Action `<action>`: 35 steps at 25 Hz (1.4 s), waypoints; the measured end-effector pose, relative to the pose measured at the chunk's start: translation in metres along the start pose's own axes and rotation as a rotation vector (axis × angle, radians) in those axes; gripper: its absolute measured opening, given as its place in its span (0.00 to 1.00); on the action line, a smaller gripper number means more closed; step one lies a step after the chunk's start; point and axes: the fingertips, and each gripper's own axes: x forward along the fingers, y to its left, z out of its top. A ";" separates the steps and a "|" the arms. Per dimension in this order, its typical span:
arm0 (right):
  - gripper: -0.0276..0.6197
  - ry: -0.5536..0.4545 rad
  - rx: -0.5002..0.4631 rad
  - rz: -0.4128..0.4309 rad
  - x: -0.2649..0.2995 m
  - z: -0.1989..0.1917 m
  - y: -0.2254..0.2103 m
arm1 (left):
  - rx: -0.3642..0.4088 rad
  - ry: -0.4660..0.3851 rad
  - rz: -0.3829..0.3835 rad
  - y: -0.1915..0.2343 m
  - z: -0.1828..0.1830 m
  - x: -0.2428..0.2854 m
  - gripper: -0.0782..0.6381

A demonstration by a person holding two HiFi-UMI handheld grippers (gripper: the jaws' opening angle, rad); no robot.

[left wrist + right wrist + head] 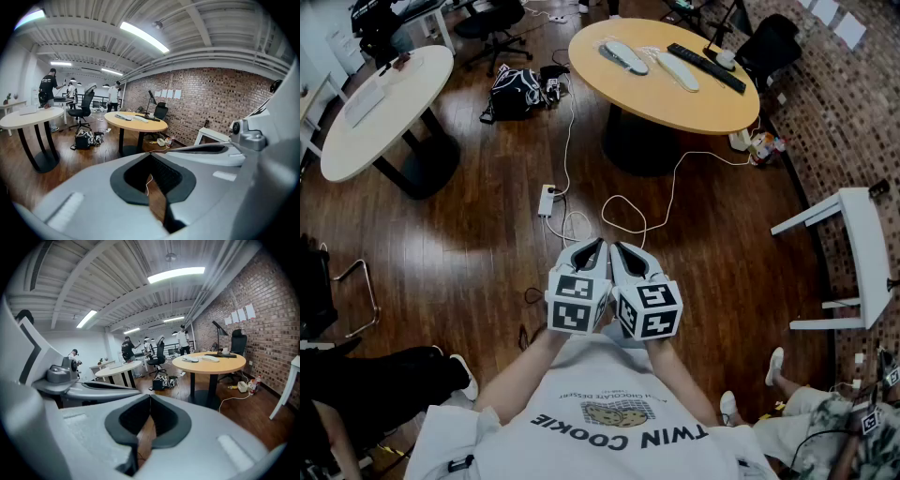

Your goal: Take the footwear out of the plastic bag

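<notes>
- The left gripper (595, 246) and the right gripper (619, 248) are held side by side just in front of the person's chest, over the wooden floor (487, 244). Both tilt a little downward.
- Each gripper's own view shows its 2 jaws together at the tips with nothing between them, so neither one holds anything.
- The footwear (623, 56) looks like 2 pale, slipper-shaped pieces lying side by side on the round table (675, 108), toward its far edge. A long black bar (705, 67) lies just beside them toward the right edge.
- Something glossy shows around the pieces, but at this size I cannot tell whether it is the plastic bag.
- The table is well apart from both grippers. A power strip (547, 200) and loose white cables (623, 211) lie on the floor between.
- The task looks not yet begun, and reaching the table is probably the first need.
- The slippers should be light, soft and bendable.
- A thin bag would be limp and slippery and likely to slide with its contents.
- 1 gripper could pinch the bag's loose film at its closed end to pin it.
- The other could clamp a slipper at the heel or sole edge, where it is firmest, and pull along its length.
</notes>
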 end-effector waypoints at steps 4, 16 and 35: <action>0.05 0.003 0.011 0.003 0.022 0.013 -0.020 | 0.007 0.003 0.007 0.010 0.018 0.027 0.11; 0.05 0.040 -0.011 0.047 0.105 0.065 -0.131 | -0.008 0.039 0.047 0.022 0.076 0.161 0.11; 0.05 0.075 -0.003 0.093 0.202 0.119 -0.239 | -0.014 0.067 0.094 0.051 0.145 0.297 0.11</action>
